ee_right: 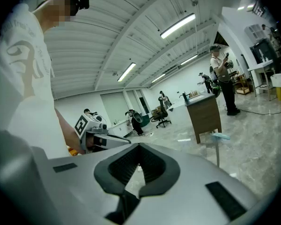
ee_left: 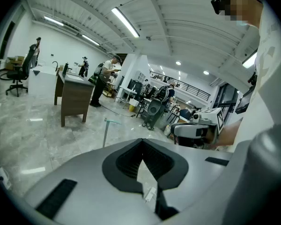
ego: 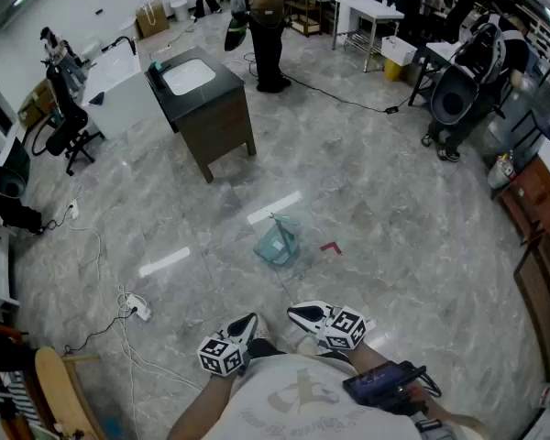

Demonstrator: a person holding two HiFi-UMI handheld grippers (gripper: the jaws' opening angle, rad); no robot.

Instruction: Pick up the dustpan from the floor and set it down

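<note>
My left gripper point(ee_left: 141, 143) and right gripper point(ee_right: 139, 146) both have their jaws pressed together on nothing, and I hold them side by side close to my body. Ahead of both, well apart from them, the pale green dustpan point(ego: 278, 245) sits on the grey marble floor point(ego: 394, 218). The head view shows its pan. The gripper views show only its upright handle point(ee_left: 105, 134), left of my left jaws and right of my right jaws.

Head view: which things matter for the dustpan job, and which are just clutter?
Job: dustpan, left gripper, right gripper.
Lying about: red scrap, power strip, sink cabinet, office chair.
</note>
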